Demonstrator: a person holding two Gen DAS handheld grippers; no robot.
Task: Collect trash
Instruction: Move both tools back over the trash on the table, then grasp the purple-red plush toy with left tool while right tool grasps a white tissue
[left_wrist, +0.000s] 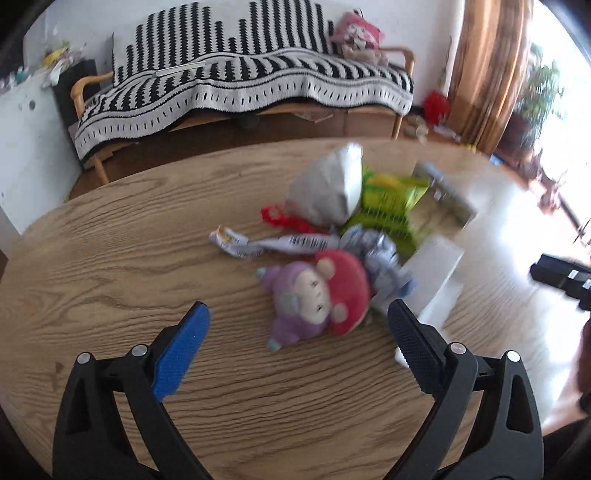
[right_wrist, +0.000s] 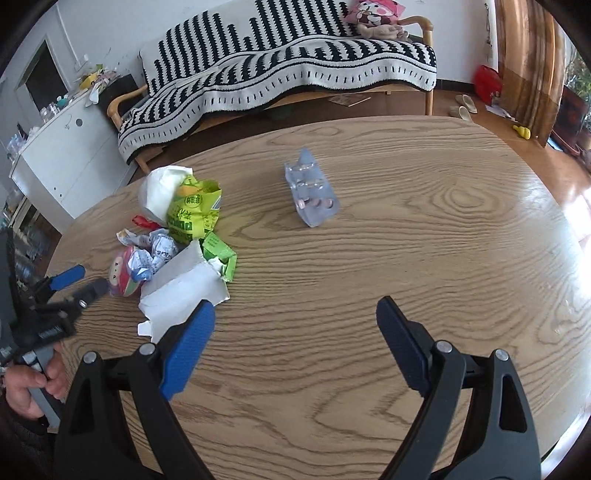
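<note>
Both grippers hang wide open and empty over the wooden table (right_wrist: 406, 258): the left gripper (left_wrist: 299, 332) faces a plush doll (left_wrist: 317, 295) fronting the heaped wrappers (right_wrist: 184, 229), apparently choosing a first piece; the right gripper (right_wrist: 295, 325) sits nearer a lone blister pack (right_wrist: 312, 192) farther off. Left view blurred; no bin visible.

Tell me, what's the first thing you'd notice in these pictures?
Probably the pile of trash on the wooden table: crumpled white paper, a green carton and wrappers, with a small plush doll in a red hat at its near edge, just ahead of the open left gripper. A clear blister pack lies apart, toward the table's middle.
</note>
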